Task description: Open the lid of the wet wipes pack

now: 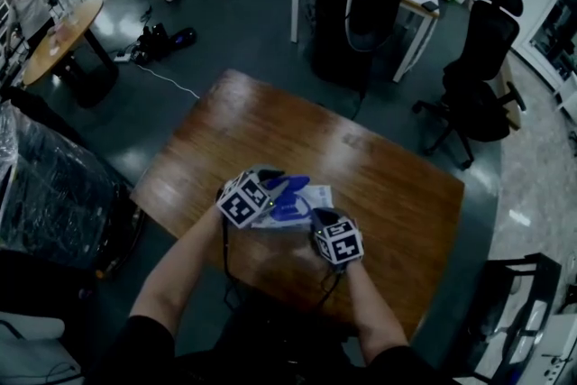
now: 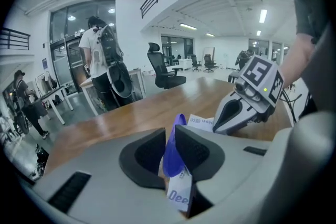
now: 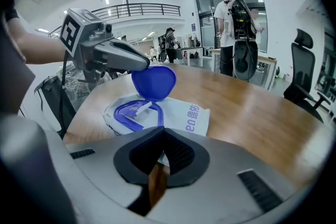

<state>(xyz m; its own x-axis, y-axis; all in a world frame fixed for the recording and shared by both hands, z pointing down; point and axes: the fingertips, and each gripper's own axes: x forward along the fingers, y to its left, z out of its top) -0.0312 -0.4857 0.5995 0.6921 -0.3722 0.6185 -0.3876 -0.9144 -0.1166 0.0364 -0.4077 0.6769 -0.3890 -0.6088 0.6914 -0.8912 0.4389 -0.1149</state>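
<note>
Item under task: the wet wipes pack (image 3: 181, 115) lies flat on the wooden table (image 1: 397, 185), toward the person's side, between the two grippers.
Lid: the blue lid (image 3: 153, 83) stands raised, roughly upright on its hinge. The oval opening (image 3: 131, 112) below it is exposed, with a white tab showing inside.
Left gripper: the left gripper (image 2: 169, 139) is clenched on the lid, and the blue flap is pinched between its pads.
Right gripper: the right gripper (image 3: 161, 136) has its jaws closed at the pack's near edge. A sliver of white film shows between them, so it appears to be gripping the pack to anchor it.
Progress: judged essentially done, since the lid is clear of its seat.
Risk one: the thin hinge could strain or tear if the left gripper carries the lid much further back.
Risk two: the soft pack could lift or skid if the right gripper's hold on the film slips while the left pulls upward.
Risk three: the lid could spring back and close if it is let go at this angle, because of stiffness in the hinge.
Surroundings: a person (image 3: 236, 34) stands beyond the table, well apart and not interfering.
</note>
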